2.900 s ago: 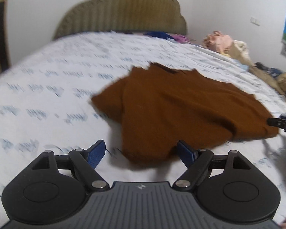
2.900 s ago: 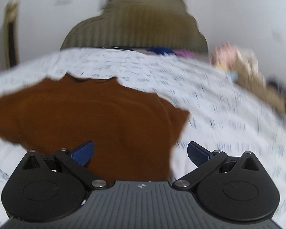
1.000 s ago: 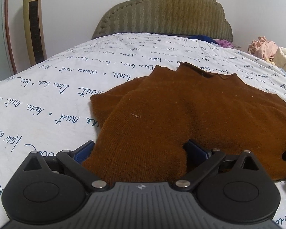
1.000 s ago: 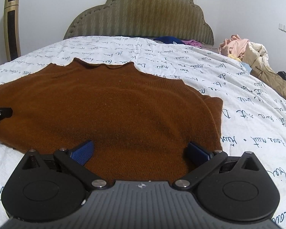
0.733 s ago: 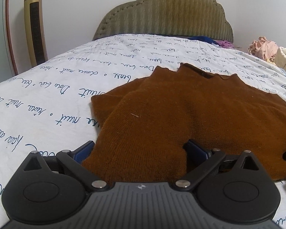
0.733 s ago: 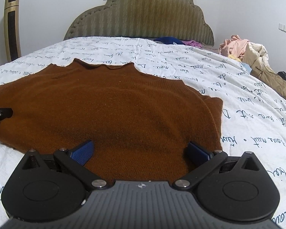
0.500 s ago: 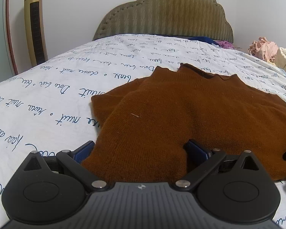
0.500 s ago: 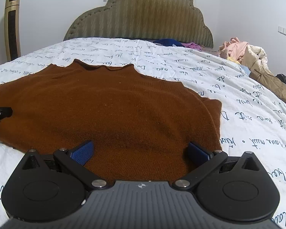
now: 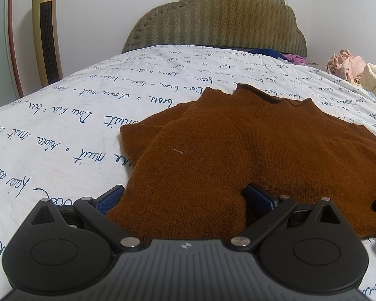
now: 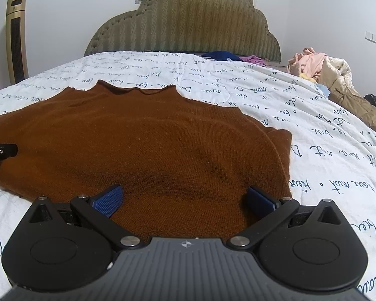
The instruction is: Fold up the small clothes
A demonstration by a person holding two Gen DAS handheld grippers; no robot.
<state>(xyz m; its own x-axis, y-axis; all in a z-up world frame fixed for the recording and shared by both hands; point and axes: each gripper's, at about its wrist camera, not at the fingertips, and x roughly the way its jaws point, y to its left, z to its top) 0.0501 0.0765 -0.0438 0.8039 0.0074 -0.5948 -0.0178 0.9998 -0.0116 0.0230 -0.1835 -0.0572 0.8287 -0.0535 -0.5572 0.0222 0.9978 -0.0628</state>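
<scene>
A brown knit sweater (image 9: 250, 150) lies flat on the bed, neck toward the headboard, with its sleeves folded in. My left gripper (image 9: 185, 198) is open and low at the sweater's near left corner, and the hem lies between its blue fingers (image 9: 110, 198). The right gripper (image 10: 184, 199) is also open, at the near right corner of the sweater (image 10: 150, 145), with cloth between its fingers (image 10: 260, 199). Neither pair of jaws is pinching the cloth. A tip of the left gripper shows at the left edge of the right wrist view.
The bed sheet (image 9: 62, 135) is white with blue script. An olive padded headboard (image 10: 183, 22) stands at the far end, with blue and purple clothes (image 10: 228, 56) below it. A pile of clothes (image 10: 333, 80) lies at the right. A gold tower unit (image 9: 46, 32) stands left.
Since 2.9 s ago both grippers have come down and forward to the sweater's near hem. Over the last second they have hardly moved and stay open.
</scene>
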